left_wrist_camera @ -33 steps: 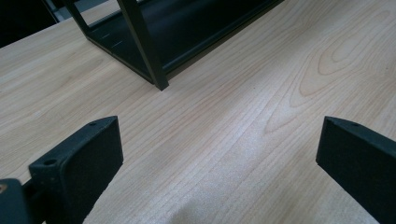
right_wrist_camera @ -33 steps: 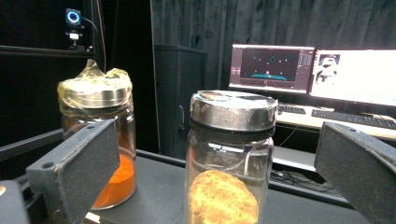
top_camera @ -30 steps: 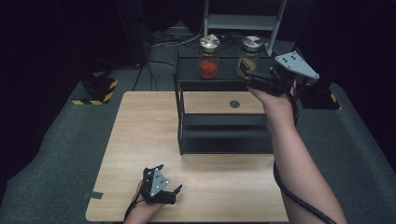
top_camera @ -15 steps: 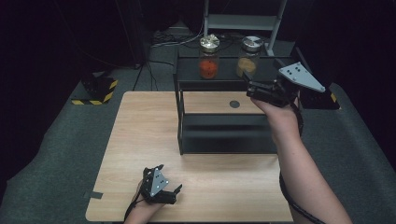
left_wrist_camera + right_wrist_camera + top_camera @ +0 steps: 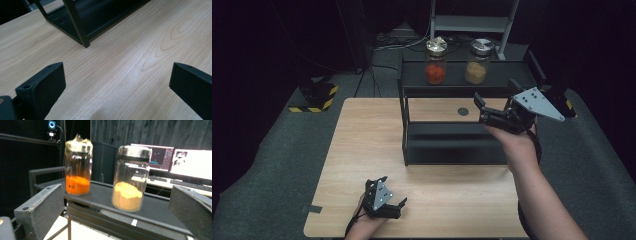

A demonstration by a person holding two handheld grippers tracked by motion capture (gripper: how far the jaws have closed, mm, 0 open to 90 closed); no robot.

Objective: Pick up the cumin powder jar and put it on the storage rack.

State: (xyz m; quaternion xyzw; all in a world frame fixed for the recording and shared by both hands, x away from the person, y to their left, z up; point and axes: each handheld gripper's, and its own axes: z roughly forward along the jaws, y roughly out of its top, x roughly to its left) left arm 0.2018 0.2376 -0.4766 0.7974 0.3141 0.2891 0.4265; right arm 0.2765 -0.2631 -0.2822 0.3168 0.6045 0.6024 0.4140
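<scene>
High view: two glass jars, orange-filled [image 5: 435, 65] and tan-filled [image 5: 478, 63], are set on the rack [image 5: 452, 125] top shelf. Right tool [image 5: 482, 111] is held open near it; left tool [image 5: 398, 206] rests open on the wooden surface [image 5: 357, 130].

Left gripper view: bare wood, rack leg [image 5: 77, 25].

Right gripper view: the tan-filled jar [image 5: 130, 180] is judged rigid, slippery, breakable; best gripped mid-body. Dark room, monitors [image 5: 185, 162] behind.

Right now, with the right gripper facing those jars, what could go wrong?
1. Both jars stand close together on the rack's top shelf; open fingers reaching for the yellow-powder jar could bump the orange-powder jar.
2. The jars are tall glass; a high push could tip one.
3. The left gripper rests open, too far to steady anything.
</scene>
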